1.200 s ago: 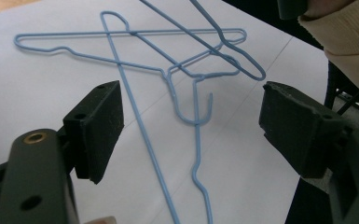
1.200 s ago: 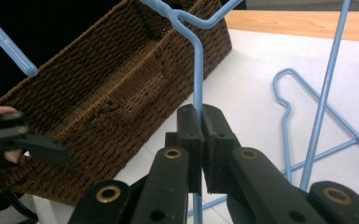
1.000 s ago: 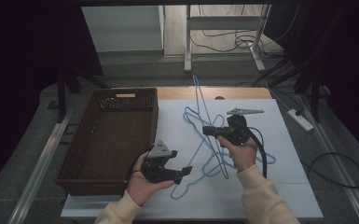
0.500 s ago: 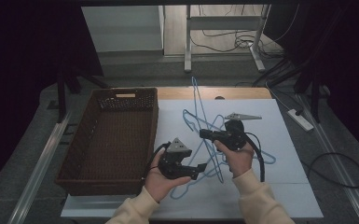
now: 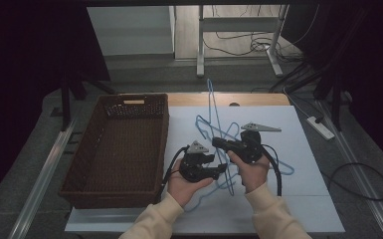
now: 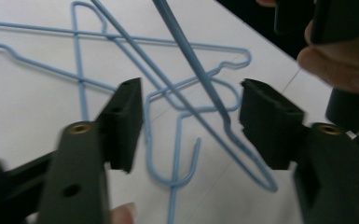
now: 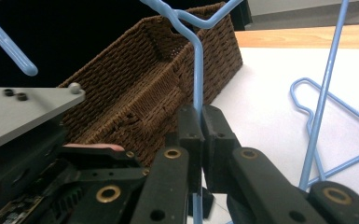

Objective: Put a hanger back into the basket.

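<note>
My right gripper [image 7: 199, 135] is shut on the wire of a blue hanger [image 7: 198, 70], which it holds upright above the white mat [image 5: 298, 199]. In the high view that hanger [image 5: 210, 99] rises from the right gripper [image 5: 215, 143]. My left gripper [image 6: 191, 123] is open and its jaws have just been closing. The held hanger's wire [image 6: 191, 60] runs between them without touching either pad. The left gripper [image 5: 222, 169] sits just left of and below the right one. Several more blue hangers [image 6: 78, 70] lie tangled on the mat.
A brown wicker basket [image 5: 134, 107] stands at the mat's left; its wall [image 7: 158, 84] is close behind my right gripper's jaws. Bare wood tabletop [image 5: 258, 99] lies beyond the mat. A power strip [image 5: 321, 127] and cables lie on the floor to the right.
My left gripper has moved right, up to the right gripper and the held hanger, and its jaws have narrowed. The right gripper has stayed in place with the hanger.
</note>
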Action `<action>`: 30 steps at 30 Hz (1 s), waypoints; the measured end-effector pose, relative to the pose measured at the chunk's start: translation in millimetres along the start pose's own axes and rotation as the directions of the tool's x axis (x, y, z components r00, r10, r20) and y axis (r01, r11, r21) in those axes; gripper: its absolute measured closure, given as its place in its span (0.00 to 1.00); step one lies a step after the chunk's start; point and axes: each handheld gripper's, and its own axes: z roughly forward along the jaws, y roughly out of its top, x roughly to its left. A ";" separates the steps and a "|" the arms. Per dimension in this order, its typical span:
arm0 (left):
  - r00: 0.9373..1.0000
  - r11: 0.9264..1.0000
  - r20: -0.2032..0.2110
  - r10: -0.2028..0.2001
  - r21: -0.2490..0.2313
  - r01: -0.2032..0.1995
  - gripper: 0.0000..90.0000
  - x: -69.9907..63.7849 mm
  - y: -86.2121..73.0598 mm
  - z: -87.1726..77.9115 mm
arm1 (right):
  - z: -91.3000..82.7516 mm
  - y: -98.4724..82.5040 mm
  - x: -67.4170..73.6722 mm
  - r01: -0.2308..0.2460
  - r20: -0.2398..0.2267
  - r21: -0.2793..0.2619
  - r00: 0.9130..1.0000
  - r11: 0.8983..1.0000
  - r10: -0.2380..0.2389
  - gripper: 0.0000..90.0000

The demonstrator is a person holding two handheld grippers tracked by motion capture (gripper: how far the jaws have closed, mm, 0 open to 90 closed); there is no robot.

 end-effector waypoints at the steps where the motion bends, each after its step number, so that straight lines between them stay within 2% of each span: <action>1: 1.000 1.000 -0.003 -0.005 -0.006 0.005 0.51 -0.2 0.4 1.2 | -0.4 -0.1 0.1 -0.002 -0.003 -0.001 1.000 1.000 0.002 0.98; 4: 0.999 1.000 0.035 -0.030 -0.006 0.030 0.66 0.7 2.1 4.6 | -2.0 -1.1 -0.6 -0.013 -0.006 -0.014 1.000 1.000 0.013 0.98; 5: 0.997 0.999 0.065 -0.042 -0.004 0.043 0.74 1.7 2.7 5.4 | -2.8 -1.7 -1.9 -0.026 -0.008 -0.020 1.000 0.999 0.026 0.97; 6: 0.997 0.999 0.065 -0.042 -0.004 0.043 0.78 1.7 2.7 5.4 | -2.8 -1.7 -1.9 -0.026 -0.008 -0.020 1.000 0.999 0.026 0.97; 7: 0.995 0.998 0.085 -0.057 0.000 0.057 0.78 2.8 3.2 5.8 | -3.1 -2.0 -2.6 -0.030 -0.011 -0.021 0.999 0.999 0.030 0.97; 8: 0.993 0.998 0.101 -0.067 0.005 0.066 0.82 3.3 3.5 6.0 | -3.5 -2.4 -3.5 -0.036 -0.013 -0.022 0.999 0.999 0.036 0.97; 9: 0.993 0.997 0.092 -0.071 0.016 0.070 0.86 2.9 4.2 5.8 | -4.1 -2.7 -4.4 -0.038 -0.016 -0.025 0.999 0.999 0.038 0.97; 11: 0.995 0.998 0.077 -0.069 0.020 0.068 0.87 2.2 4.5 5.4 | -4.3 -2.4 -4.7 -0.037 -0.018 -0.022 0.999 0.999 0.037 0.97; 16: 0.993 0.994 0.045 -0.105 0.024 0.104 0.93 5.7 6.4 0.6 | -8.5 0.0 -6.0 -0.018 -0.017 -0.035 1.000 0.999 0.017 0.95; 17: 0.993 0.994 0.040 -0.107 0.018 0.107 0.95 6.2 6.8 -1.1 | -10.8 1.5 -6.9 -0.001 -0.018 -0.044 1.000 0.999 0.000 0.93; 19: 0.994 0.995 0.039 -0.099 0.013 0.098 0.96 5.7 7.8 -3.5 | -14.1 3.9 -8.1 -0.001 -0.036 -0.059 0.999 0.998 -0.001 0.85; 22: 0.994 0.995 0.052 -0.101 0.006 0.100 0.96 4.5 8.7 -4.7 | -19.0 6.9 -8.9 0.007 -0.046 -0.071 0.999 0.997 -0.011 0.83; 24: 0.993 0.995 0.058 -0.102 0.007 0.102 0.96 5.2 9.2 -4.6 | -21.8 8.2 -8.9 0.013 -0.048 -0.074 0.999 0.997 -0.016 0.78; 25: 0.992 0.994 0.063 -0.105 0.010 0.105 0.96 5.7 9.2 -4.6 | -25.4 9.1 -8.4 0.023 -0.036 -0.076 0.999 0.997 -0.025 0.67; 26: 0.992 0.994 0.065 -0.107 0.011 0.107 0.96 6.1 9.3 -4.6 | -25.4 9.1 -8.4 0.023 -0.036 -0.076 0.999 0.997 -0.025 0.67; 27: 0.992 0.994 0.065 -0.107 0.011 0.106 0.96 6.3 9.3 -4.7 | -29.7 9.1 -7.9 0.035 -0.027 -0.079 0.999 0.996 -0.038 0.57; 28: 0.992 0.994 0.067 -0.106 0.011 0.105 0.96 6.5 9.3 -4.7 | -29.7 9.1 -7.9 0.035 -0.027 -0.079 0.999 0.996 -0.038 0.57; 29: 0.992 0.994 0.070 -0.109 0.011 0.109 0.96 6.4 9.4 -4.8 | -33.5 8.5 -6.4 0.061 -0.016 -0.074 0.998 0.995 -0.062 0.47; 30: 0.991 0.994 0.074 -0.112 0.010 0.111 0.96 6.7 9.6 -4.7 | -33.5 8.5 -6.4 0.061 -0.016 -0.074 0.998 0.995 -0.062 0.47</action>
